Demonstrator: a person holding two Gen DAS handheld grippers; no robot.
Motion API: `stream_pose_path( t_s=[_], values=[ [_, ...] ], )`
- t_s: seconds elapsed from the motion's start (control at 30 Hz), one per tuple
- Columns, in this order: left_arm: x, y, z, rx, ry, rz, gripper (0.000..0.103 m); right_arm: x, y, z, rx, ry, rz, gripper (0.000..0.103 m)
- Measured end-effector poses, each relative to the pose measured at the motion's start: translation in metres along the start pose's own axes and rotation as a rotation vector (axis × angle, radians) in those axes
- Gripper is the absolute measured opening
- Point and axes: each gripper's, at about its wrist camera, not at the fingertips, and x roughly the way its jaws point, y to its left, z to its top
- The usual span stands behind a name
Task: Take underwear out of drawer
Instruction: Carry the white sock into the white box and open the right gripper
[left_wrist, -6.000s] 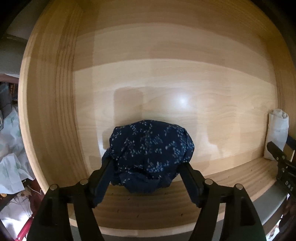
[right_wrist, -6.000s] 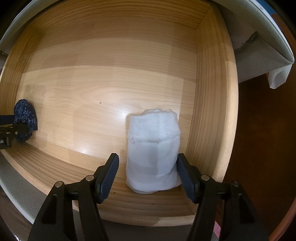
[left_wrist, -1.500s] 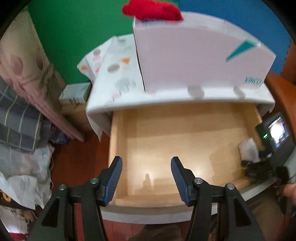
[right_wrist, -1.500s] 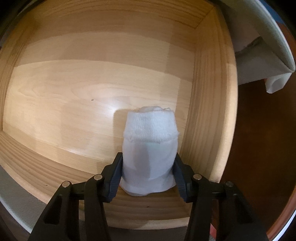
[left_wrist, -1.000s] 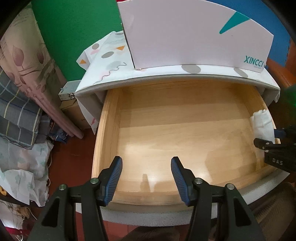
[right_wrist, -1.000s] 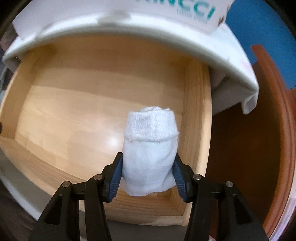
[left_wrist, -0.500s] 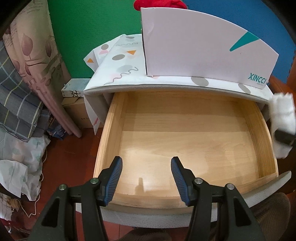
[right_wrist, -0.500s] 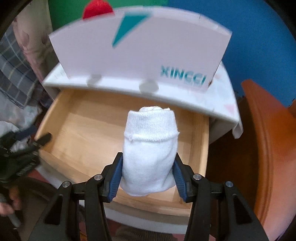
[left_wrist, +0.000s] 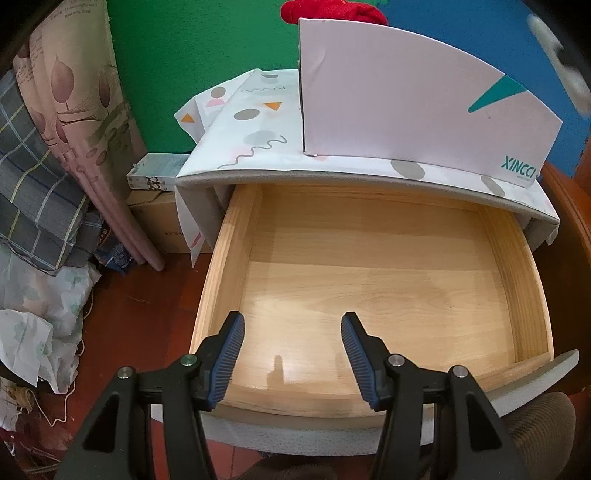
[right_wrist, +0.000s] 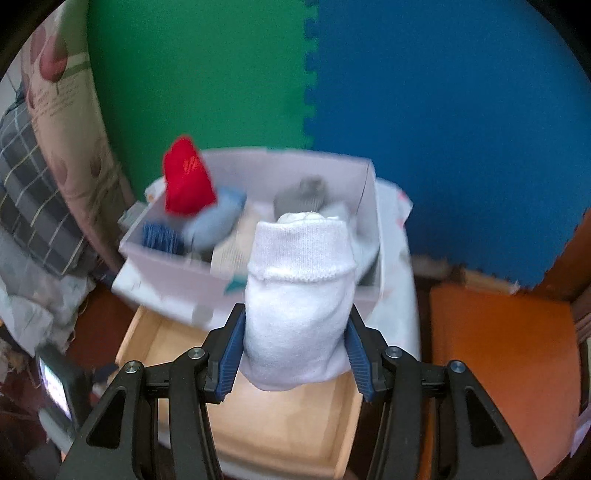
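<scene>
In the right wrist view, my right gripper (right_wrist: 295, 317) is shut on a rolled white underwear bundle (right_wrist: 299, 280). It holds the bundle upright, high above the open wooden drawer (right_wrist: 280, 435) and in front of the white box (right_wrist: 166, 266). In the left wrist view, the drawer (left_wrist: 229, 258) shows a bare wooden floor with nothing in it. My left gripper (left_wrist: 292, 325) hangs open over the drawer's front left part, nothing between its fingers.
The white box (left_wrist: 406, 110) stands on the patterned cabinet top (left_wrist: 258, 140) and holds several rolled garments, a red one (right_wrist: 186, 184) topmost. Fabric piles (left_wrist: 37, 221) and cartons lie left of the cabinet. An orange-brown surface (right_wrist: 498, 350) is to the right.
My right gripper has risen out of the drawer with the white bundle, up to the level of the box. The left gripper has stayed almost still above the drawer.
</scene>
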Motion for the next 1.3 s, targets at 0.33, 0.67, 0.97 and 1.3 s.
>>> stream_pose_path(
  t_s=[0.33,0.67,0.97,1.3],
  values=[
    [0.001,0.005,0.0,-0.026,-0.004,-0.005,0.056,0.059,0.015,0.065,-0.007,0.052,-0.053,0.048],
    [0.001,0.003,0.0,-0.019,-0.005,-0.007,0.056,0.127,0.028,0.069,-0.022,0.143,-0.093,0.048],
    [0.001,0.003,-0.001,-0.016,-0.012,-0.005,0.056,0.153,0.028,0.056,-0.002,0.184,-0.086,0.052],
    [0.0,0.003,-0.001,-0.012,-0.01,-0.007,0.056,0.131,0.028,0.049,-0.003,0.109,-0.061,0.077]
  ],
)
